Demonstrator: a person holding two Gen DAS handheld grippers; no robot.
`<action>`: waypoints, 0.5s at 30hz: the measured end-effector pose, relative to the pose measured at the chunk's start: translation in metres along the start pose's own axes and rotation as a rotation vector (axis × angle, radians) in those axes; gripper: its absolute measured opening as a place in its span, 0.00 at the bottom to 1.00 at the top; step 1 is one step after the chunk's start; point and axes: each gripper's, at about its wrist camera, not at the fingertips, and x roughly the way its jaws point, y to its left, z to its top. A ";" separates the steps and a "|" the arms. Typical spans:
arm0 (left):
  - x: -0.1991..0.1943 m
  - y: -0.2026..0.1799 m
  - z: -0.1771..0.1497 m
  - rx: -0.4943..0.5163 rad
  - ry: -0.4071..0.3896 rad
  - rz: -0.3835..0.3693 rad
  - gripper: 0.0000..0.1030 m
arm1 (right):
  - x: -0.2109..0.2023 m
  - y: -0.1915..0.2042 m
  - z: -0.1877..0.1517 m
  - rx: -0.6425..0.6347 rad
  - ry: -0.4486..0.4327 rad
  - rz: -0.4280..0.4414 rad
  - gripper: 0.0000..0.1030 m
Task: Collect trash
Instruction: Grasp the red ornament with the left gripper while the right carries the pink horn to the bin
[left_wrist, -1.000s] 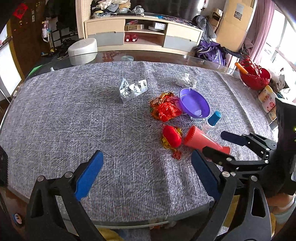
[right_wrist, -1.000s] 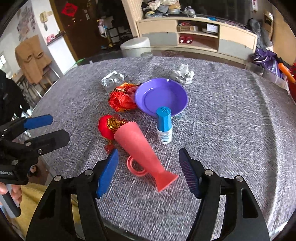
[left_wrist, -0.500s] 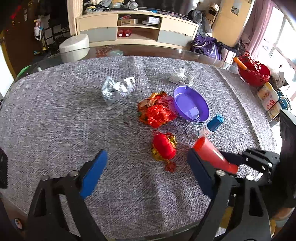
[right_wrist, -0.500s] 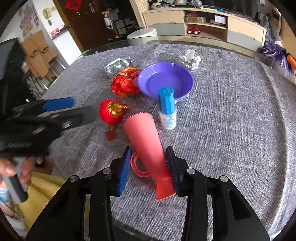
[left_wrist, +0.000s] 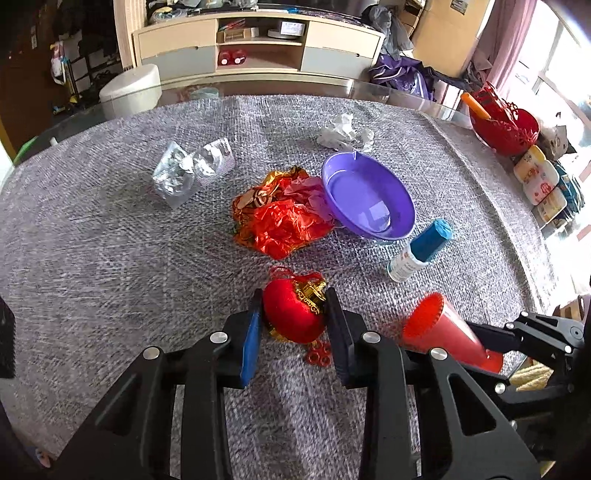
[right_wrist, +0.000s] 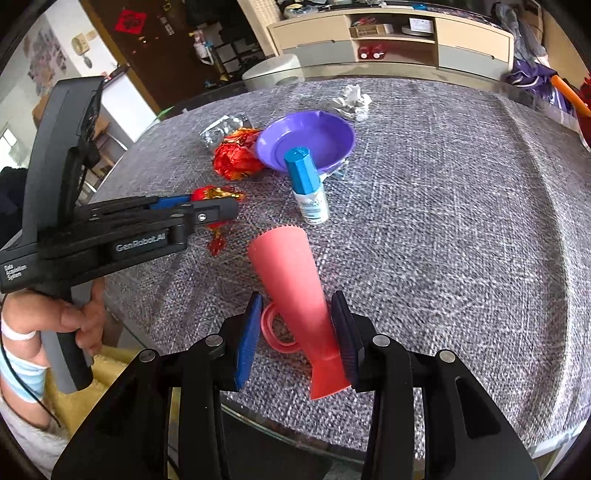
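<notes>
Already the left hand-held gripper (left_wrist: 293, 323) is closing round the ornament (left_wrist: 293, 317) — the right hand-held gripper (right_wrist: 297, 338) is clamping the cup (right_wrist: 295, 291), which is lying lengthwise between its fingers.

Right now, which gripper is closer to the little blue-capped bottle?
Right. The right gripper is shut on the pink cone lying just before the bottle; the left gripper, jaws closing around the red ornament, sits farther off.
</notes>
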 end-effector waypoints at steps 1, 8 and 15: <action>-0.006 0.000 -0.002 0.003 -0.006 0.003 0.30 | -0.002 0.000 -0.001 0.003 -0.003 -0.003 0.38; -0.050 -0.008 -0.024 0.014 -0.052 0.003 0.30 | -0.038 0.002 -0.025 0.020 -0.059 -0.046 0.38; -0.091 -0.031 -0.074 0.044 -0.078 -0.045 0.30 | -0.067 0.005 -0.063 0.093 -0.118 -0.097 0.38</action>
